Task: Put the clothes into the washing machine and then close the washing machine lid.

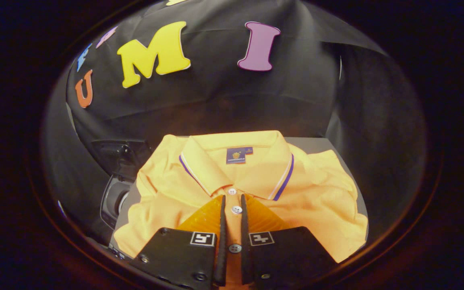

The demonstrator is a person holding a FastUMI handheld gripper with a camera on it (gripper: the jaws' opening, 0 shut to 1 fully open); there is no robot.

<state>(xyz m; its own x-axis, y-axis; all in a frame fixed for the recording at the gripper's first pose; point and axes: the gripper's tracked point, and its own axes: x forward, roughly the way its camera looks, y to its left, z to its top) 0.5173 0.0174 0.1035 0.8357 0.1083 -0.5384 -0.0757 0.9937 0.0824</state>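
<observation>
A folded orange polo shirt [320,193] with a striped collar lies flat on a grey surface [310,144]. My gripper [233,198] hangs low over the shirt's front, with its tips at the button placket just below the collar. The fingers [222,225] stand almost together, leaving a narrow slit. Through that slit the flat placket and its buttons show, and no cloth is bunched or lifted between them. Left of the shirt stands the washing machine [113,203], with its dark lid [119,155] raised and its round opening partly in sight.
Black booth cloth hangs close behind the shirt and along the right side. The grey surface ends just behind the collar and at the shirt's right sleeve. The machine's opening sits lower than the shirt, by its left sleeve.
</observation>
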